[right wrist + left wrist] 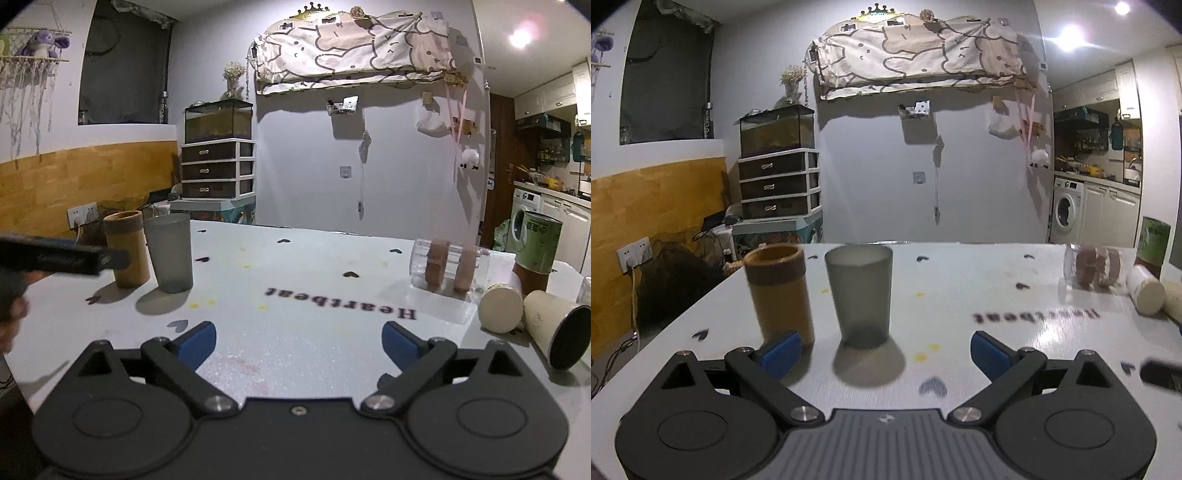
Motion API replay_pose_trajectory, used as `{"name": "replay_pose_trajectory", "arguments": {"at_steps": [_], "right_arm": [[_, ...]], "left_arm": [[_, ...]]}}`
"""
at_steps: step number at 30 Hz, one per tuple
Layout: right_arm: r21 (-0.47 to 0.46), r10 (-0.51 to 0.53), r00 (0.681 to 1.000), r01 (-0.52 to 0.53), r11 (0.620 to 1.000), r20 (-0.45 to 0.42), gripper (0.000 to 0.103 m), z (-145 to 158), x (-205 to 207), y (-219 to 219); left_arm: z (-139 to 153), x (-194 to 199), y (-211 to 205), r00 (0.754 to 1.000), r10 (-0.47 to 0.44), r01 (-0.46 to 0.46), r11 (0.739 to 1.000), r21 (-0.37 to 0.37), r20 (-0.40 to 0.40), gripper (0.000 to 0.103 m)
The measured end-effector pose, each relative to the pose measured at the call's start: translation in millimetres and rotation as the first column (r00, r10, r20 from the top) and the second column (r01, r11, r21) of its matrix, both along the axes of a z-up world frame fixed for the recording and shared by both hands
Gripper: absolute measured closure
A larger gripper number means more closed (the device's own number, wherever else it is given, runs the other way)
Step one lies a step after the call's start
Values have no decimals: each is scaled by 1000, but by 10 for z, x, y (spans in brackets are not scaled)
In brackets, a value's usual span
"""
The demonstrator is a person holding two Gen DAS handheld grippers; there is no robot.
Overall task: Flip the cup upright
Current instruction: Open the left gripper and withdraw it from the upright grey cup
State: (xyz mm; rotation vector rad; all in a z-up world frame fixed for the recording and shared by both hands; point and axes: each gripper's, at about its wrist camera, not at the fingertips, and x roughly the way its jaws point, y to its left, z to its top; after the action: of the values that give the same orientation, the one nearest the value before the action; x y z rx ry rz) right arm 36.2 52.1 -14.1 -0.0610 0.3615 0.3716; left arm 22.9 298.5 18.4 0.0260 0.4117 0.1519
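A frosted grey cup [860, 295] stands upright on the white table, just ahead of my open, empty left gripper [884, 352]. A tan cup [779, 293] stands upright to its left. Both also show in the right wrist view, grey cup [170, 253] and tan cup [127, 248], at the far left. A clear ribbed cup with brown bands [448, 267] lies on its side at the right. Two cream cups lie on their sides near it, one [501, 308] and another with a dark base [557, 332]. My right gripper [299, 341] is open and empty over the table's middle.
A green can [537, 243] stands on a brown base at the far right. The left gripper's body [62, 256] shows at the left of the right wrist view. The table [295, 332] has "Heartbeat" lettering and small hearts. Table edges run at the left and back.
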Motion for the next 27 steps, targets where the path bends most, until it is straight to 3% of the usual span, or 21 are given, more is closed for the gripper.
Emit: {"name": "replay_pose_trajectory", "arguments": {"at_steps": [3, 10, 27], "right_arm": [[3, -7, 1000, 7, 1000, 0, 2, 0, -8, -3], [7, -18, 1000, 18, 1000, -12, 0, -15, -14, -24], [-2, -14, 1000, 14, 1000, -16, 0, -27, -24, 44]], "left_arm": [[-78, -152, -28, 1000, -2, 2, 1000, -9, -10, 0], [-134, -382, -122, 1000, -22, 22, 1000, -15, 3, 0], [-184, -419, -96, 1000, 8, -9, 999, -42, -22, 0]]}}
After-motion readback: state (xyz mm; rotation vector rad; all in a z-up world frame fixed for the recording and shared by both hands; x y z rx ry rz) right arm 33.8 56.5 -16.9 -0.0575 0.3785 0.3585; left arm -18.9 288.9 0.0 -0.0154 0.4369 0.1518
